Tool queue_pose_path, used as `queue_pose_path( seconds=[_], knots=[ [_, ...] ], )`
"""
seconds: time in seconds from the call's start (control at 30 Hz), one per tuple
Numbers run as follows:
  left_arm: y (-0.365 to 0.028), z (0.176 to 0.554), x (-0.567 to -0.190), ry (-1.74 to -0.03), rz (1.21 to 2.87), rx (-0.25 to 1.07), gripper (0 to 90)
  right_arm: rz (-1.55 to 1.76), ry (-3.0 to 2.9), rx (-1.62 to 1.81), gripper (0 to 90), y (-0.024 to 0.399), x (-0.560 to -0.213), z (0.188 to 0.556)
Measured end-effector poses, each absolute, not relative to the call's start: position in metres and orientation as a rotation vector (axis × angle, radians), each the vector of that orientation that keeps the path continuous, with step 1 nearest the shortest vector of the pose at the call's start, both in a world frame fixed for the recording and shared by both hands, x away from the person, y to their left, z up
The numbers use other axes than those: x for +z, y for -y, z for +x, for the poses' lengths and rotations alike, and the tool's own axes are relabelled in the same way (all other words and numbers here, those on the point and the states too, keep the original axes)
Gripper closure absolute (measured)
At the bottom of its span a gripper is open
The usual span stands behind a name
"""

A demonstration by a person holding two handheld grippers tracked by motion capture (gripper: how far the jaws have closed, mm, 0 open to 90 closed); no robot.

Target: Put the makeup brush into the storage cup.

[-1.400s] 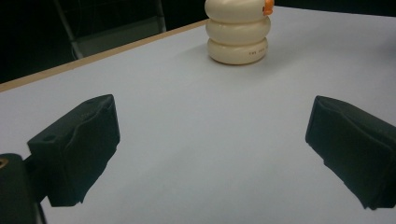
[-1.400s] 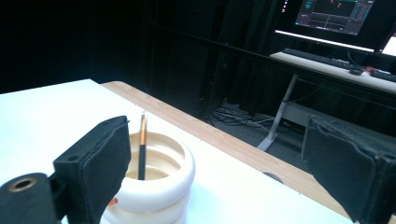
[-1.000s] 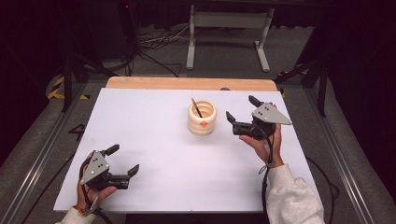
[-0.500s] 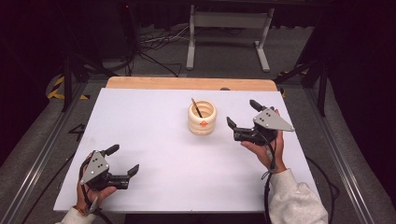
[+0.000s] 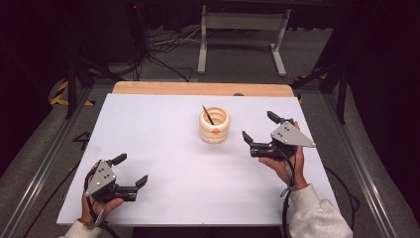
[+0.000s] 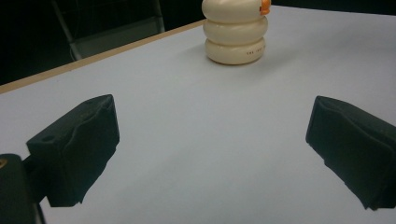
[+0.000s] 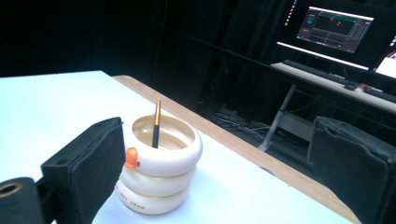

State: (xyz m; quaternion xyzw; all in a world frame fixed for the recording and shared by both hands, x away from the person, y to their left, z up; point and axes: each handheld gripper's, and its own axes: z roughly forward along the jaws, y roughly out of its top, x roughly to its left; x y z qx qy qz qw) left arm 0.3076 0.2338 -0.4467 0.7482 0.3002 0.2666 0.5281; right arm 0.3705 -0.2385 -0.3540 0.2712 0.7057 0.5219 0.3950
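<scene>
A white table [image 5: 163, 148] with a wooden far edge carries a cream ringed holder [image 5: 214, 125] standing upright

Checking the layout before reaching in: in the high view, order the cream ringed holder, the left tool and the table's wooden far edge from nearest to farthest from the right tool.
1. Cream ringed holder, just left of the right tool, with a thin stick standing in it.
2. Wooden far edge, beyond the holder at the table's back.
3. Left tool, at the near left corner, jaws open.
</scene>
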Motion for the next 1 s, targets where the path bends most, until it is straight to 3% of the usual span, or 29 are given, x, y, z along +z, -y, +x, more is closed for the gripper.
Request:
queue_pose_path(
  seconds=[1.0],
  knots=[
    [-0.234,0.307,-0.447,-0.716,1.78,0.637,3.6,0.644,-1.795,1.263,5.1,0.262,-0.362,0.342]
  ],
)
